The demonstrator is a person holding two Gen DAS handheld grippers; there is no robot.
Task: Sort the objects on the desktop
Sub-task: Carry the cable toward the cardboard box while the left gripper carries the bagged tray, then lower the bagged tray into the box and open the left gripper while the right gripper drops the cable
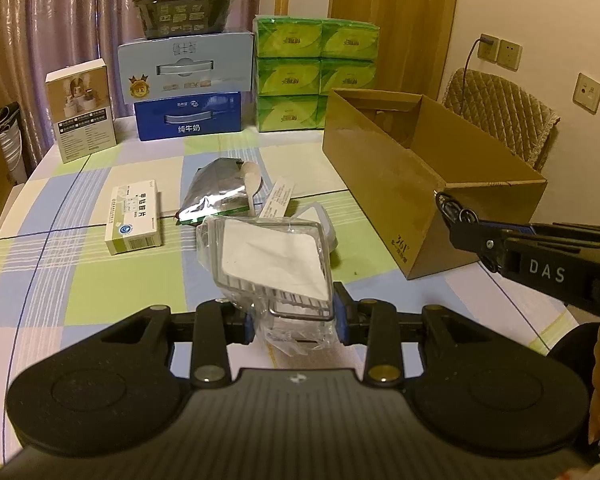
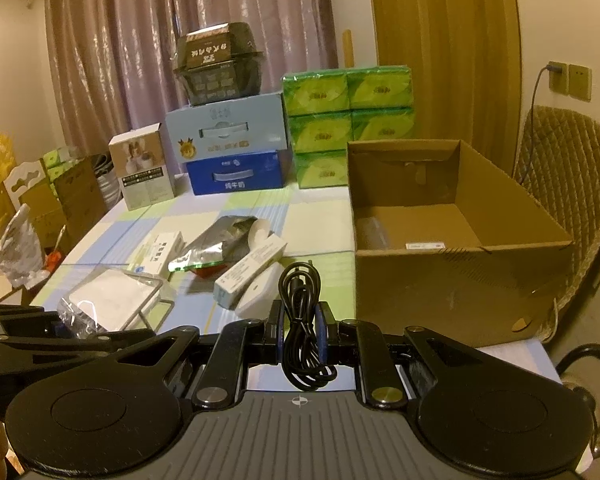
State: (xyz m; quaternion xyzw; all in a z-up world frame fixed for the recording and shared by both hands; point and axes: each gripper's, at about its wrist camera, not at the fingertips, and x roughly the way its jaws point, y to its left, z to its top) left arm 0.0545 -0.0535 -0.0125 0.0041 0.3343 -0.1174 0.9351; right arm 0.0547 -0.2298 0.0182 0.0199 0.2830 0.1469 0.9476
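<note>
My left gripper (image 1: 296, 322) is shut on a clear plastic packet (image 1: 272, 256) that holds a wire rack and a white pad, lifted above the checked tablecloth (image 1: 80, 280). In the right wrist view my right gripper (image 2: 300, 320) is shut on a coiled black cable (image 2: 298, 288), held in front of the open cardboard box (image 2: 452, 276). On the cloth lie a medicine box (image 1: 134, 216), a silver foil pouch (image 1: 216, 190), a long white carton (image 2: 250, 270) and a white rounded object (image 2: 256, 298). The box holds a small white label and a clear item.
Along the table's far edge stand two blue milk cartons (image 1: 188, 92), a black tub (image 1: 182, 4), green tissue packs (image 1: 316, 72) and a small white product box (image 1: 82, 108). A quilted chair (image 2: 572, 184) stands right of the cardboard box. Boxes and bags crowd the floor at left.
</note>
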